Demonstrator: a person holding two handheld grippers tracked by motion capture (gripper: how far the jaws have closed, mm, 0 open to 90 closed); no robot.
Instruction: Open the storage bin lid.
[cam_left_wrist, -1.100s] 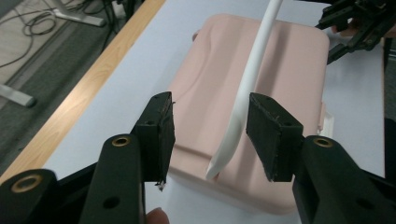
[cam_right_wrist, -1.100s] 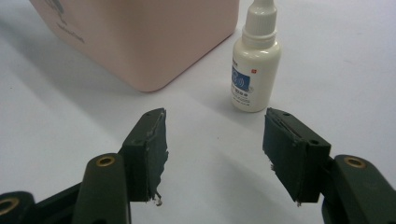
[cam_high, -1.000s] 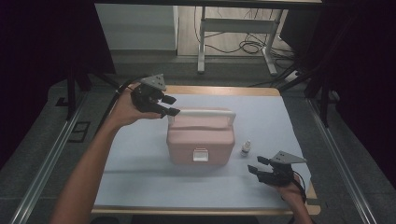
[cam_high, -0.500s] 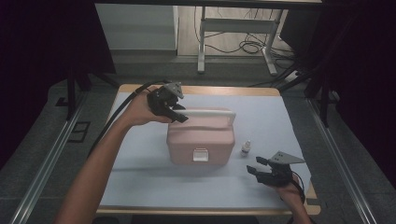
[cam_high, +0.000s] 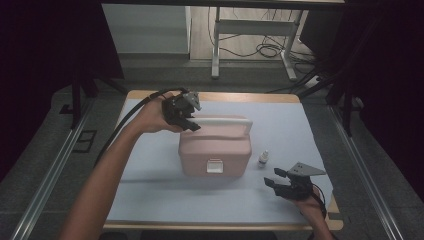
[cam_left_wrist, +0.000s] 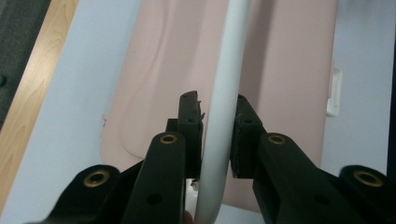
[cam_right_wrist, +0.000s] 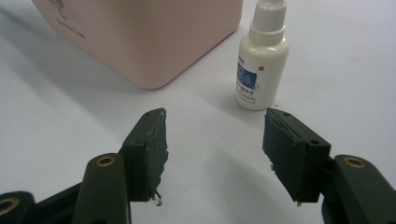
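A pink box (cam_high: 215, 150) stands in the middle of the bench (cam_high: 150, 200), which is covered with a light blue sheet. The box has a white latch (cam_high: 215, 165) on the side facing the person and a white handle (cam_high: 222, 120) lying along the far edge of its lid.

The left tongs (cam_high: 189, 121) are at the left end of this handle. In the left gripper view the white handle (cam_left_wrist: 224, 107) runs between the two black jaws; these have just been closing, and now the pads are against the bar on both sides, or very nearly, so the left tongs (cam_left_wrist: 218, 135) pinch the handle. The pink lid (cam_left_wrist: 280, 70) is seen below them.

The right tongs (cam_high: 281, 179) are low over the bench near its front right corner, well apart from the box. Their jaws are spread wide and nothing is between them. In the right gripper view the right tongs (cam_right_wrist: 212, 140) point toward a small white dropper bottle (cam_right_wrist: 260, 60) with a blue label, which stands upright just beside the corner of the pink box (cam_right_wrist: 140, 32). In the high view this bottle (cam_high: 263, 159) is to the right of the box, between the box and the right tongs.
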